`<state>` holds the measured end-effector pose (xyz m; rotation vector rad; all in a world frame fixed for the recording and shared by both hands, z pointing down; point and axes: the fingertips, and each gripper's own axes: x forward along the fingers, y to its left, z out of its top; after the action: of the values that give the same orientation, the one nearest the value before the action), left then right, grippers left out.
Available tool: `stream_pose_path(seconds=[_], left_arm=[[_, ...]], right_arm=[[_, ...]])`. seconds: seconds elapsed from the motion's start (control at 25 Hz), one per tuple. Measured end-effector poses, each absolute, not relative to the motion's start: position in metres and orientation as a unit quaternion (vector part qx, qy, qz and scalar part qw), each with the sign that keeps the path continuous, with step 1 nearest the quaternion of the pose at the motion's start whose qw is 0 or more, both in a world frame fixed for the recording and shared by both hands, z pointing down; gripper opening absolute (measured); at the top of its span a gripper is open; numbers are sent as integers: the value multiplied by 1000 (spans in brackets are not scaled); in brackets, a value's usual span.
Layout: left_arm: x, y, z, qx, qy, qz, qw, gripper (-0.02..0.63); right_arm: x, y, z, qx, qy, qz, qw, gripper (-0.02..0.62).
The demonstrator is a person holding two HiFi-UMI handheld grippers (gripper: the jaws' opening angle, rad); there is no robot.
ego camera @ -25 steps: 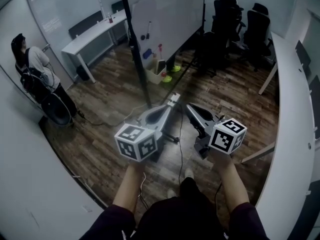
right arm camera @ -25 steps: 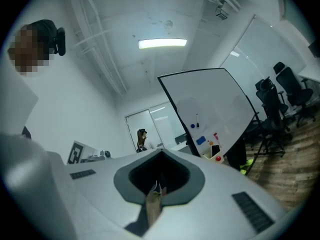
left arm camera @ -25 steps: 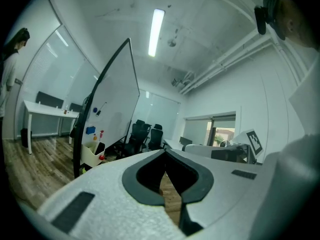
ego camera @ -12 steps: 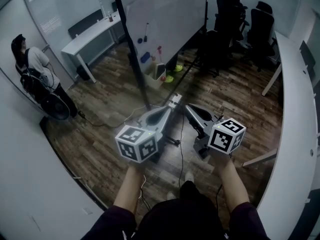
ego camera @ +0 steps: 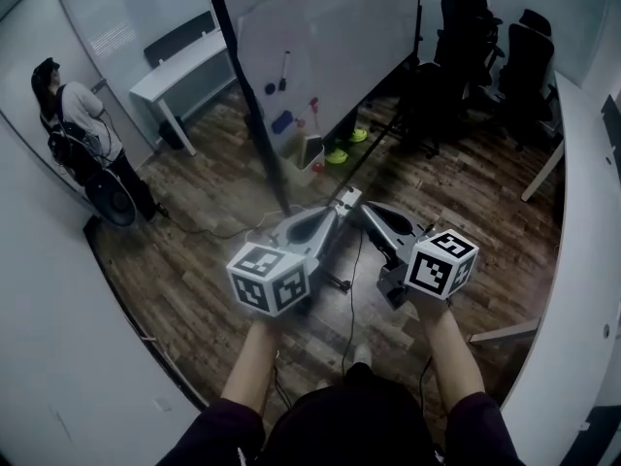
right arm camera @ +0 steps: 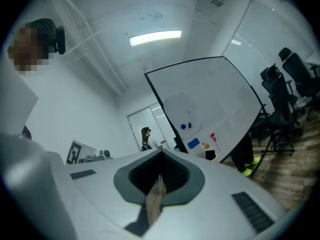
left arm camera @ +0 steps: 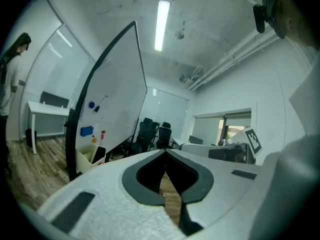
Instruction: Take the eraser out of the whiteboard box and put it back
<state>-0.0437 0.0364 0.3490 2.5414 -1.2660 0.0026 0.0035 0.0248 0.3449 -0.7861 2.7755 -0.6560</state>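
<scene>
At lower centre of the head view, the left forearm reaches forward with the left claw (ego camera: 343, 200) held about level. Its grey wedge-shaped jaws are pressed together and hold nothing. Just to the right, the right claw (ego camera: 366, 208) mirrors it, closed and empty, and the 2 tips nearly meet. The pale plastic whiteboard box (ego camera: 303, 155) sits at the foot of the glossy whiteboard (ego camera: 320, 37), upper centre, well apart from both claws. A dark flat block (ego camera: 311, 150) stands in it; whether that is the eraser cannot be told.

I hold two grippers, my left gripper (ego camera: 343, 199) and my right gripper (ego camera: 366, 208). Ahead of them stand one whiteboard (ego camera: 320, 27) and one white box (ego camera: 303, 153). On the board are one blue block (ego camera: 282, 122), one round blue magnet (ego camera: 270, 89) and one marker (ego camera: 284, 68). Far left of my left gripper is one person (ego camera: 78, 124). The black chairs (ego camera: 466, 27) beyond my right gripper are too bunched to count.
</scene>
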Motion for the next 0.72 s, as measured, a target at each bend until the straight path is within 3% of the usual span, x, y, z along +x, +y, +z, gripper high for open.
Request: stream_pose_path(seconds=[0.72], left_arm=[[-30, -41, 365, 855, -494, 21, 156, 5]], right_arm=[[26, -59, 362, -215, 940, -249, 93, 3]])
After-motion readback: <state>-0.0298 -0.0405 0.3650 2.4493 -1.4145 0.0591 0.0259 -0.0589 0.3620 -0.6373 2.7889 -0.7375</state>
